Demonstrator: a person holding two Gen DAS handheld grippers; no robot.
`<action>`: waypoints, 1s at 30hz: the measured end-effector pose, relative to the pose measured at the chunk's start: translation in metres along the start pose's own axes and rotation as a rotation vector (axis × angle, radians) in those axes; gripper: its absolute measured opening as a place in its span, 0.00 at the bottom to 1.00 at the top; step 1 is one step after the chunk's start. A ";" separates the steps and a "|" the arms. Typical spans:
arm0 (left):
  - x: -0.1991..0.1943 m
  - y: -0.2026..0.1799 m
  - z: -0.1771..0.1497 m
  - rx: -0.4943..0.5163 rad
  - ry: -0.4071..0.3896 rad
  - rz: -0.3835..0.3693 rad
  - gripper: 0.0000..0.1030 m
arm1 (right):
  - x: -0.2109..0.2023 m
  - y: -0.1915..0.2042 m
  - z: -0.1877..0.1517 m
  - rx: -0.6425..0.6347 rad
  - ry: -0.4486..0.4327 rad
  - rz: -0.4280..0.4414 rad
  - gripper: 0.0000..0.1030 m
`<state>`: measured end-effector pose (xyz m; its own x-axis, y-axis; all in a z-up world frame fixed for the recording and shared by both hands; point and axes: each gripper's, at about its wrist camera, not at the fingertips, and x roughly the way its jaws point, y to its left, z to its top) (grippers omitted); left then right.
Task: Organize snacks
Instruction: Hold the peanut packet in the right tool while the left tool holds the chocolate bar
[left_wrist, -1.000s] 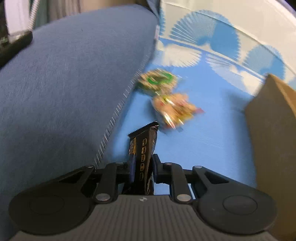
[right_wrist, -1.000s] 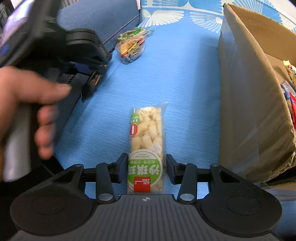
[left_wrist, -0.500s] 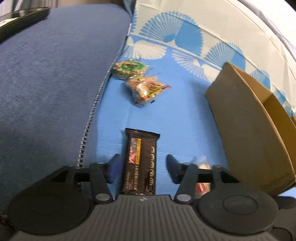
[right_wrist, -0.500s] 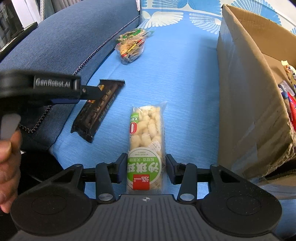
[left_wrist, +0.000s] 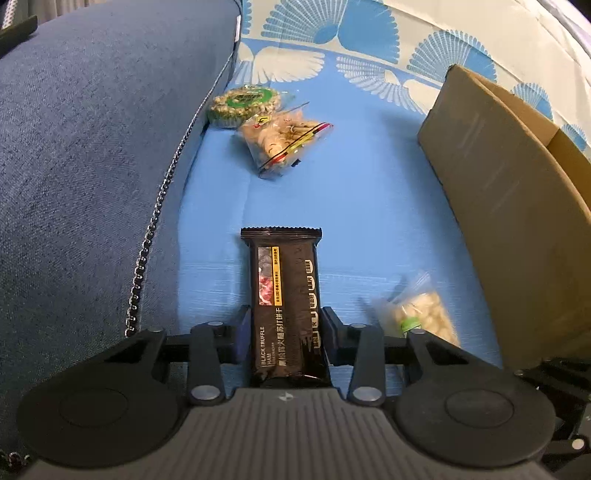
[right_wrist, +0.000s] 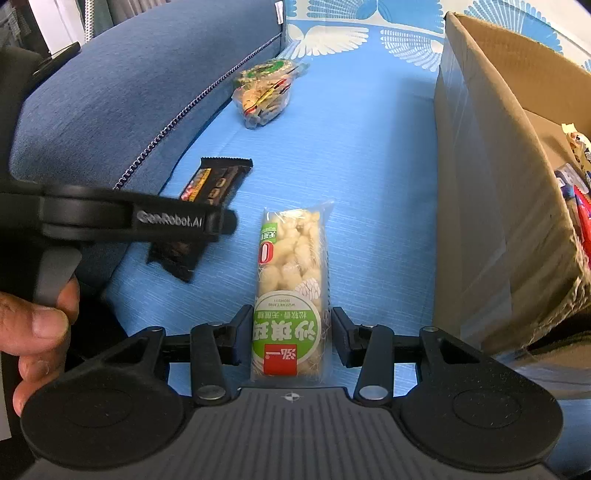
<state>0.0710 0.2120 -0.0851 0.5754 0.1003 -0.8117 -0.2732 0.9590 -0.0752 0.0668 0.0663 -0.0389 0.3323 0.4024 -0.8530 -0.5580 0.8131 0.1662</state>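
Observation:
A black snack bar (left_wrist: 282, 273) lies flat on the blue patterned cloth (left_wrist: 351, 203), pointing away from me. My left gripper (left_wrist: 286, 314) straddles its near half; its jaws are closing and both pads touch the wrapper's long edges. In the right wrist view the same bar (right_wrist: 218, 181) sits under the left gripper (right_wrist: 226, 223). My right gripper (right_wrist: 291, 314) is shut on the near end of a clear pack of white puffed snack (right_wrist: 291, 258) with a green label, which rests on the cloth.
An open cardboard box (right_wrist: 491, 166) with several snacks inside stands on the right. A round green pack (left_wrist: 243, 103) and a clear snack bag (left_wrist: 284, 140) lie farther ahead. A dark blue cushion (left_wrist: 92, 166) rises along the left. A hand (right_wrist: 37, 325) holds the left gripper's handle.
The left gripper held the black bar on edge, opened wide so it lay flat, sank lower, and now its jaws have come in on the bar's sides. The right gripper and its pack are unmoved.

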 end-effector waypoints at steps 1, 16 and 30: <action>-0.001 0.000 0.000 0.000 -0.001 -0.004 0.42 | -0.001 0.000 -0.001 0.001 -0.008 0.000 0.45; -0.017 0.000 -0.014 -0.027 0.058 -0.058 0.42 | -0.003 -0.001 -0.004 0.032 -0.047 -0.004 0.47; -0.014 -0.002 -0.014 -0.019 0.055 -0.053 0.48 | 0.003 0.000 -0.005 0.023 -0.035 -0.011 0.48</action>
<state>0.0524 0.2054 -0.0813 0.5462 0.0341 -0.8370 -0.2580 0.9574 -0.1294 0.0642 0.0653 -0.0441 0.3655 0.4075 -0.8369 -0.5368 0.8268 0.1682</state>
